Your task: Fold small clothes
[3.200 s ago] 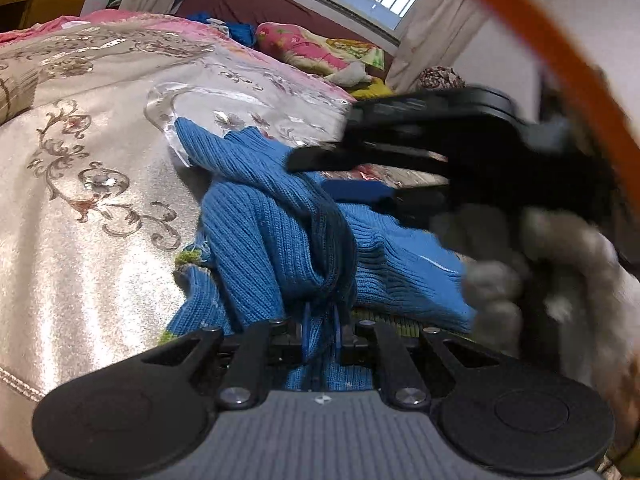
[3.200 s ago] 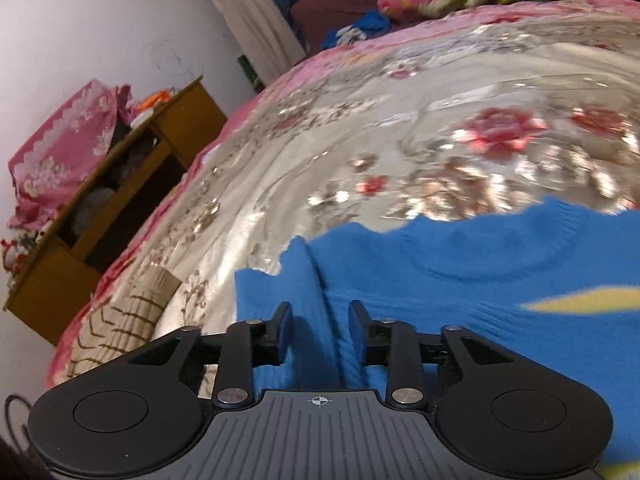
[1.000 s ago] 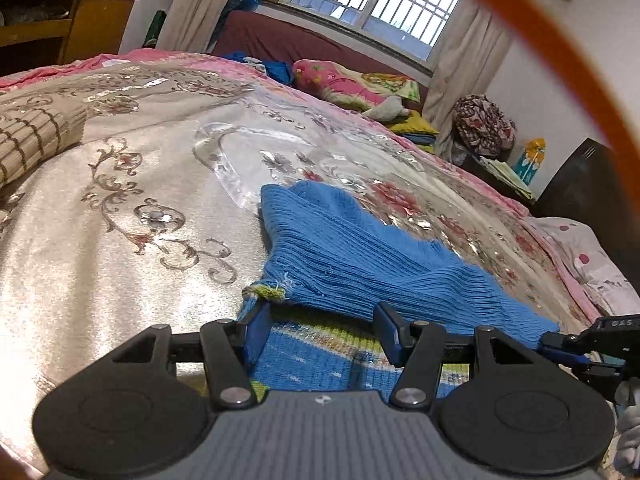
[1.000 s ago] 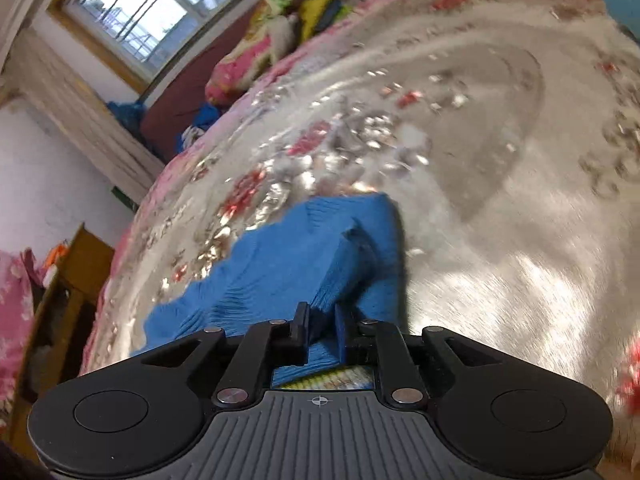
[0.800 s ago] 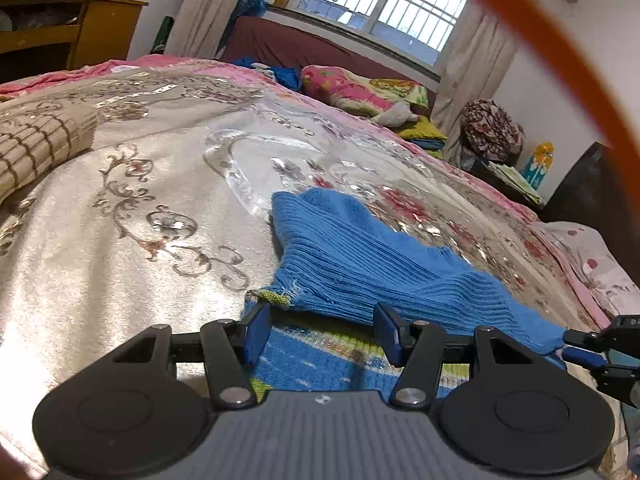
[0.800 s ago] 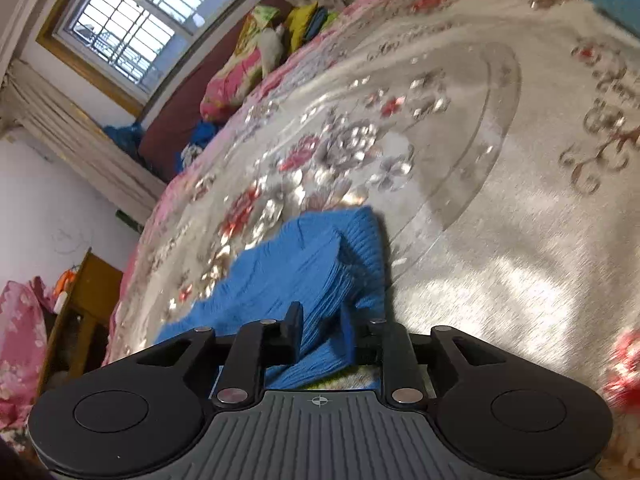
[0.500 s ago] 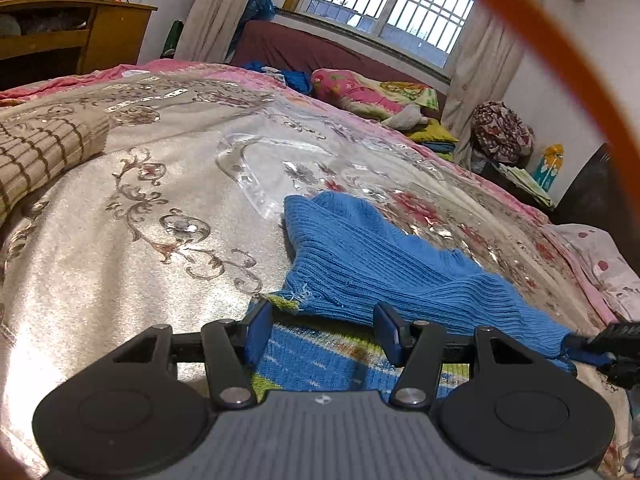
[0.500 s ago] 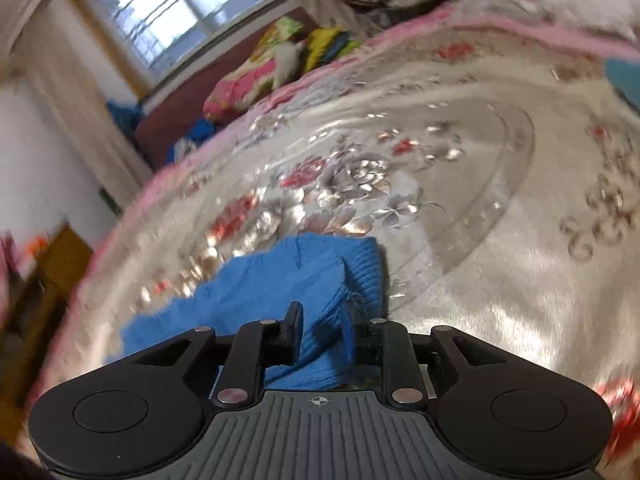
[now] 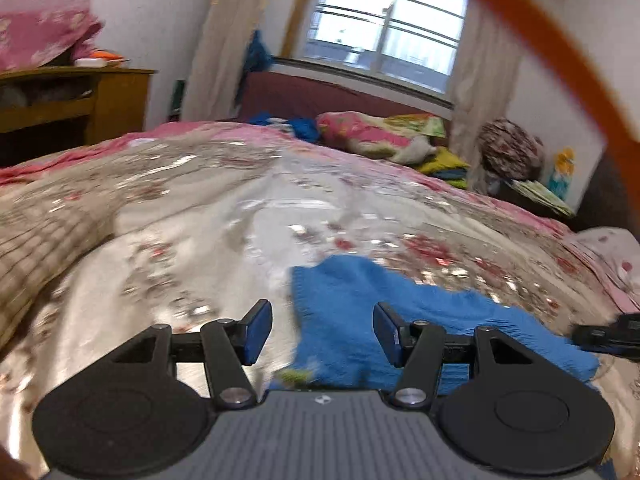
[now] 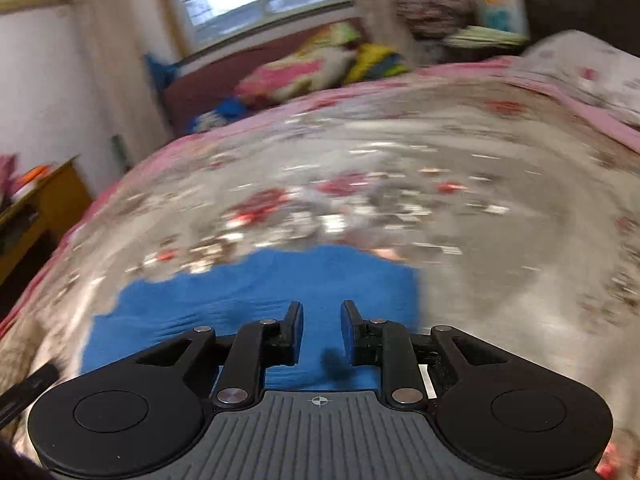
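the blue sweater [image 9: 352, 300] lies flat on the bed [image 9: 200, 240], on its shiny floral cover, with a strip of green and yellow trim showing at its near edge in the left wrist view. both views are blurred.

the left gripper [image 9: 322, 330] hangs just above the sweater's near left corner. its fingers [image 9: 256, 330] stand well apart and released, nothing pinched between them; the left one is over bare cover, the right one over the knit.

the right gripper [image 10: 322, 334] sits over the sweater's near edge, toward its right side. its fingers [image 10: 294, 334] have just been opening and now show a narrow gap; the cloth lies below that gap, not pressed by the pads, so the grip is let go. its dark tip also shows at the right edge of the left wrist view [image 9: 608, 334], beside the sweater's far right end.

beyond the bed a window [image 9: 384, 24] with curtains, a dark red sofa [image 9: 320, 96] piled with bright pillows [image 9: 360, 132], and a wooden cabinet [image 9: 72, 96] at the left.
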### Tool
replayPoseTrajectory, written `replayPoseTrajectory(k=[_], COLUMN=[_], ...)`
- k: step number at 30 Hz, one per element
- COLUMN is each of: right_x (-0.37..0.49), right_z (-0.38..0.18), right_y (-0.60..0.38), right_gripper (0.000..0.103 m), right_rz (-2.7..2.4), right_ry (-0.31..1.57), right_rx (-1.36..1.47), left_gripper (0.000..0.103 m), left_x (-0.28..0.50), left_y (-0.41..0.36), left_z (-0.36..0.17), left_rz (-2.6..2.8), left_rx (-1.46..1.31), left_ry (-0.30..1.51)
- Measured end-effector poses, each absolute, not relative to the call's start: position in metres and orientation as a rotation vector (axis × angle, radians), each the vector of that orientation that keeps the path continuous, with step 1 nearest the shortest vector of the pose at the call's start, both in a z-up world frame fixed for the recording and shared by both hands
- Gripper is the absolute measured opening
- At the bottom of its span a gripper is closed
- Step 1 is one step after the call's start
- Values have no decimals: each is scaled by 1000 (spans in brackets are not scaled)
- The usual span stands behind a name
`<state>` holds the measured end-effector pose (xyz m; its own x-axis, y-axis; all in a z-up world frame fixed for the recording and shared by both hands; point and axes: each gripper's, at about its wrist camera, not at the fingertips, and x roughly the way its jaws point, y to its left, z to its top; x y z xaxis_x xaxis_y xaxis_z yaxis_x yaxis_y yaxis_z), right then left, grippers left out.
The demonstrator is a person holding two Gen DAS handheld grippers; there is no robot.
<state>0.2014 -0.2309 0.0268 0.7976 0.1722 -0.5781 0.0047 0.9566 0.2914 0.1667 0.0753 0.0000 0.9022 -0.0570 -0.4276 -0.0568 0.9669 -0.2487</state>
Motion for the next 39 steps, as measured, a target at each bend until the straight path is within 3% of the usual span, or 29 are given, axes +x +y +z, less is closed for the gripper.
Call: replayPoseTrajectory(k=[7,12,19,24,28,39], right_x=[237,240,216,224,206,109], right_z=[7,-10,4,-5,11,12], right_y=[-181,-200,-215,-233,-242,-280], right_gripper=[22,19,25,24,25,27], right_rz=[222,159,159,80,87,145], right_ry=[720,745,683,750,713,845], right_rx=[204,197,260,310,313,355], left_gripper=[61,64,63,63,63,63], left_x=[198,197,191,187,175,85], left_y=[55,73,75,78,85,96], left_z=[-19,-27,-26,-23,-18,-7], left_rz=[-12,9,17,21,-16,-131], left_rx=[-157,-209,-207,-210,-249,-120], left_ry=[538,574,578,589,630,750])
